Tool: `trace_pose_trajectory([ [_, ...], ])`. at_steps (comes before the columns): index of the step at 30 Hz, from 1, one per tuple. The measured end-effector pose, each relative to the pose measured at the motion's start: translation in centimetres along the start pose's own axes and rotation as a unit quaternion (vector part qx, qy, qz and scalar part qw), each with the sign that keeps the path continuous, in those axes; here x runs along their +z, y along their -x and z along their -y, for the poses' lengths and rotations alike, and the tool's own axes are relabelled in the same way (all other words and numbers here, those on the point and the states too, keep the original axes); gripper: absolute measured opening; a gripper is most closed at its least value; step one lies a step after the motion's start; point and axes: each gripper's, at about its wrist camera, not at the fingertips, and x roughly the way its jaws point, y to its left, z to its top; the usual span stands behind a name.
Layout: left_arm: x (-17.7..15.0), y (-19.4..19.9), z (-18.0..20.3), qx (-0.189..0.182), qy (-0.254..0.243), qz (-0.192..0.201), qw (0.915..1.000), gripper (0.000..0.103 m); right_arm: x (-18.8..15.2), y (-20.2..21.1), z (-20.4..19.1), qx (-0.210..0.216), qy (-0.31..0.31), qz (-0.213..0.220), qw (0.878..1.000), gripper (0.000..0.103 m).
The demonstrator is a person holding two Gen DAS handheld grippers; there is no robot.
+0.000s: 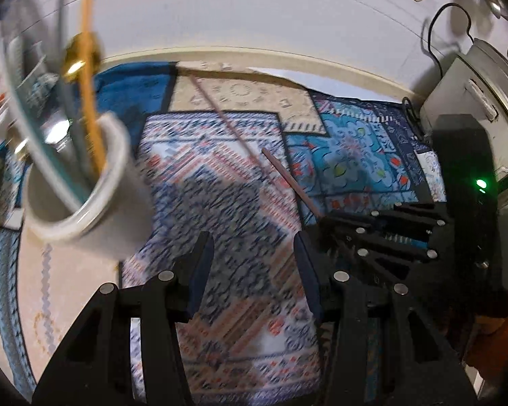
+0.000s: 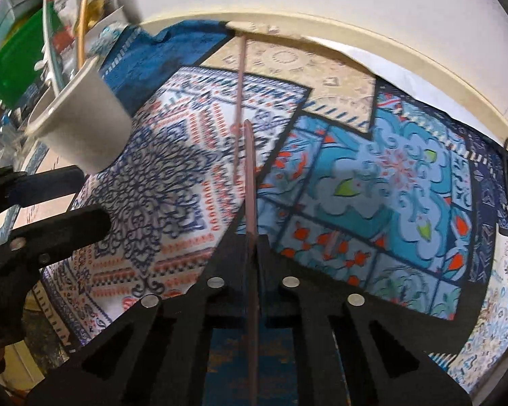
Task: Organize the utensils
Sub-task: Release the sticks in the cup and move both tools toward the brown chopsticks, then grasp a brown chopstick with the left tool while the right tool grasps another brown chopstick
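**Chopstick held by the right claw, cup up and to the left**

Chopstick (image 2: pixel 250 176), a thin reddish-brown stick, sits clamped between the closed jaws of the right gripper (image 2: pixel 252 240) and runs straight forward along the finger axis, its free tip pointing away from the camera over the patterned cloth (image 2: pixel 372 176). White cup (image 2: pixel 84 121), the likely destination, lies up and to the left of that tip, tilted in the view with its mouth toward the clutter at the left; it already holds several utensils, among them a yellow-handled one (image 1: pixel 89 77) and a grey-green one (image 1: pixel 62 67). Judged from this, the stick's long axis must swing left and tip downward before it can enter the mouth.

Left gripper (image 1: pixel 250 264) stands empty, jaws set moderately apart, with the cup just beyond its left finger (so the left hand is the nearer to the cup, the right the nearer to the stick). In the left wrist view the right gripper (image 1: pixel 325 220) appears at right with the chopstick (image 1: pixel 291 182) slanting up-left from it.

Motion blur softens the cup and its contents. A second thin line (image 2: pixel 240 77) runs beyond the tip; whether stick or shadow cannot be told. The held end is hidden inside the jaws.
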Motion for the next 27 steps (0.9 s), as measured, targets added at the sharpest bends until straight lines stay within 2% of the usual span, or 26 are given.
trace_pose_trajectory([
  [2, 1.0, -0.8, 0.8, -0.006, -0.006, 0.000, 1.0000, 0.046, 0.3, 0.6, 1.1, -0.007, -0.011, 0.008, 1.000, 0.002],
  [5, 2.7, -2.7, 1.9, -0.009, -0.017, -0.005, 0.9998, 0.036, 0.6, 1.1, 2.5, -0.012, -0.021, 0.013, 1.000, 0.002],
  [7, 3.8, -4.4, 1.7, -0.007, -0.006, -0.019, 0.9998, 0.022, 0.8, 1.3, 3.3, -0.015, -0.028, 0.016, 0.999, 0.002],
  [9, 4.9, -6.2, 1.1, 0.006, 0.010, -0.028, 0.9995, 0.016, 0.7, 1.6, 4.1, -0.016, -0.036, 0.015, 0.999, 0.002],
  [11, 6.0, -7.6, 0.3, 0.019, 0.029, -0.032, 0.9989, 0.014, 0.7, 1.9, 4.5, -0.012, -0.043, 0.015, 0.999, 0.002],
  [15, 7.3, -9.4, -0.8, 0.021, 0.054, -0.035, 0.9977, 0.008, 0.5, 2.1, 4.8, -0.024, -0.045, 0.010, 0.999, 0.003],
  [17, 7.8, -9.6, -0.8, 0.029, 0.055, -0.030, 0.9976, 0.007, 0.3, 2.3, 4.8, -0.017, -0.043, 0.004, 0.999, 0.007],
  [19, 7.9, -9.7, -0.8, 0.032, 0.059, -0.028, 0.9974, 0.006, 0.2, 2.3, 4.7, -0.003, -0.046, -0.001, 0.999, 0.025],
  [21, 7.7, -9.6, -0.8, 0.032, 0.063, -0.023, 0.9973, 0.006, 0.2, 2.5, 4.5, 0.013, -0.049, 0.005, 0.999, 0.033],
  [27, 5.8, -8.6, -0.7, 0.011, 0.046, -0.037, 0.9982, 0.002, 0.3, 2.0, 2.3, 0.017, -0.031, 0.003, 0.999, 0.033],
])
